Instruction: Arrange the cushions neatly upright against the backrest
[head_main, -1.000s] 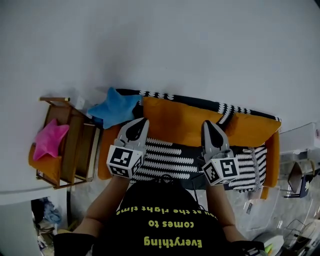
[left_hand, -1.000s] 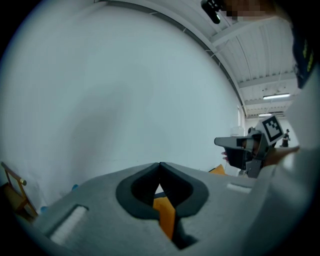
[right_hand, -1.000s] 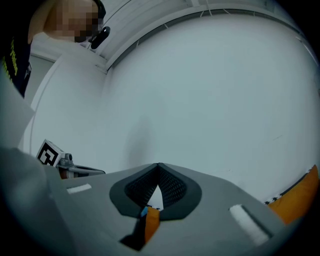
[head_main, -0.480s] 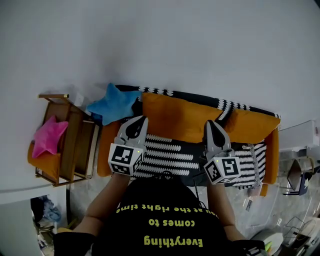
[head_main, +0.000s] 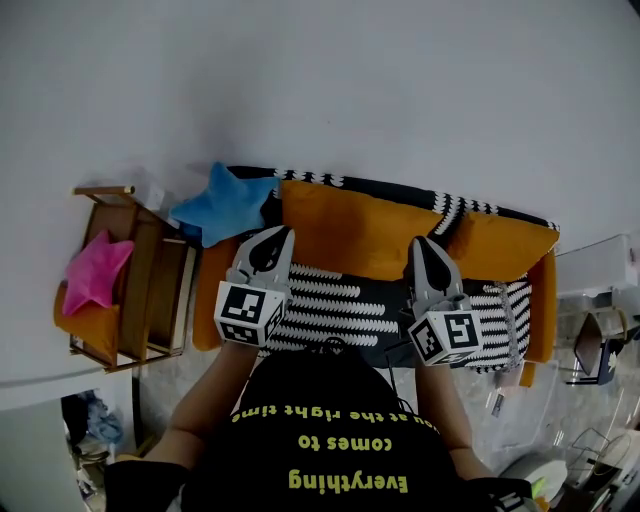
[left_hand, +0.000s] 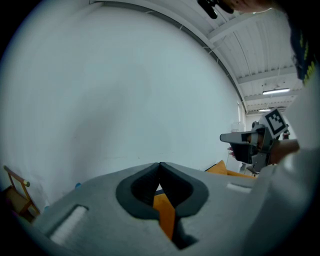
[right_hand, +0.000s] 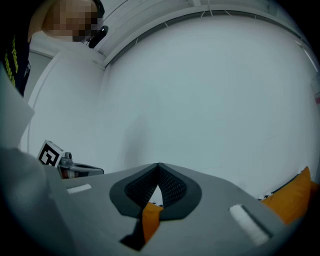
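Note:
A sofa with a black-and-white striped throw (head_main: 335, 305) stands against the white wall. A long orange cushion (head_main: 345, 228) and a second orange cushion (head_main: 503, 245) lean upright on its backrest. A blue star cushion (head_main: 224, 204) rests at the sofa's left end, partly over the armrest. A pink star cushion (head_main: 94, 273) lies on a wooden stand to the left. My left gripper (head_main: 277, 234) and right gripper (head_main: 425, 244) hover above the seat, both shut and empty. In the left gripper view (left_hand: 160, 165) and the right gripper view (right_hand: 159, 165) the jaws meet, with orange fabric below.
The wooden stand (head_main: 153, 292) with an orange pad sits beside the sofa's left arm. Clutter, a white box and wire racks (head_main: 598, 340) fill the floor at the right. The person's black shirt (head_main: 335, 450) covers the lower middle. The other gripper (left_hand: 253, 144) shows in the left gripper view.
Both grippers stay shut and keep nearly the same place over the seat. The view has drifted slightly, so the sofa sits a little higher in the picture.

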